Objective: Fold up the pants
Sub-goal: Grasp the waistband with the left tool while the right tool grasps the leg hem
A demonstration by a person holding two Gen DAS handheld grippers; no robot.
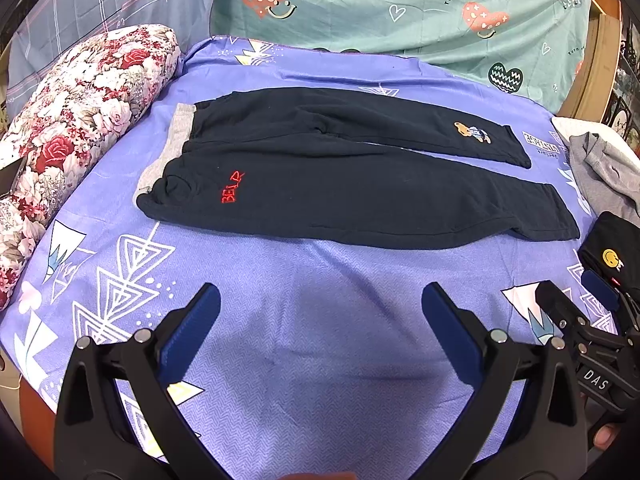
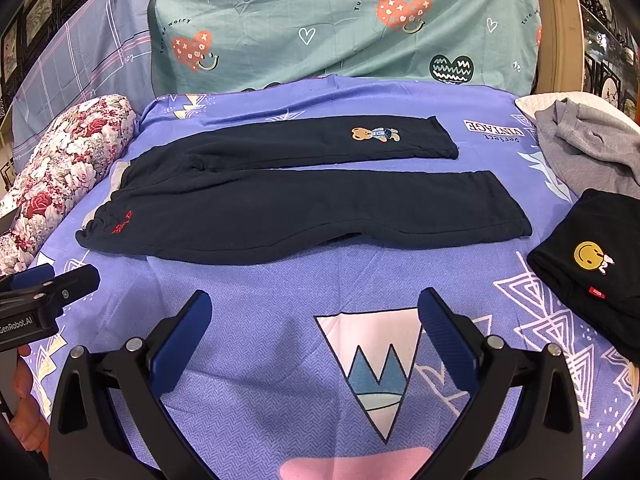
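Note:
Dark navy pants (image 1: 340, 184) (image 2: 304, 200) lie spread flat on the purple bedsheet (image 1: 320, 312) (image 2: 280, 300), grey waistband at the left, both legs running to the right. Red lettering marks the near hip and a bear patch the far leg. My left gripper (image 1: 320, 320) hovers open over bare sheet, short of the near leg. In its own view my right gripper (image 2: 316, 324) also stands open with nothing between its fingers, likewise in front of the pants. The right gripper's tip (image 1: 576, 304) shows at the right edge of the left wrist view.
A floral bolster (image 1: 76, 128) (image 2: 68, 164) lines the left side. A grey garment (image 1: 604, 172) (image 2: 592, 148) and a folded black garment with a smiley patch (image 1: 616, 256) (image 2: 596, 264) lie at the right. A teal heart-print cloth (image 1: 400, 12) (image 2: 340, 28) rises behind.

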